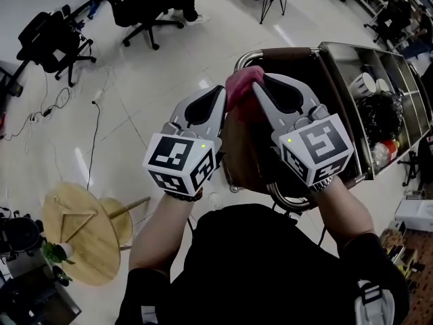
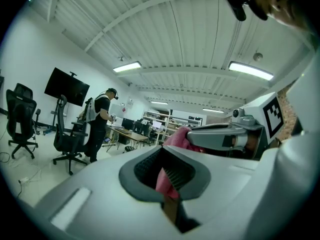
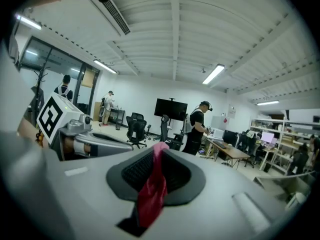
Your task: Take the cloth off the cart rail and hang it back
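In the head view both grippers are raised side by side in front of the cart rail (image 1: 287, 50). They hold a pink cloth (image 1: 240, 87) between them, and its shadowed lower part hangs down below. My left gripper (image 1: 221, 100) is shut on one edge of the cloth (image 2: 166, 180), pinched between its ribbed pads. Pink-red fabric (image 3: 151, 194) also fills the closed jaws of my right gripper (image 1: 259, 88). In the left gripper view the right gripper (image 2: 225, 136) shows at the right with the cloth bunched at its tip.
The metal cart (image 1: 342, 47) stands at the right, its top tray holding white cups (image 1: 363, 84) and a black bag (image 1: 379, 114). Office chairs (image 1: 139, 9) stand behind. A round wooden table (image 1: 84, 232) is at lower left. A person (image 3: 197, 126) works at desks farther off.
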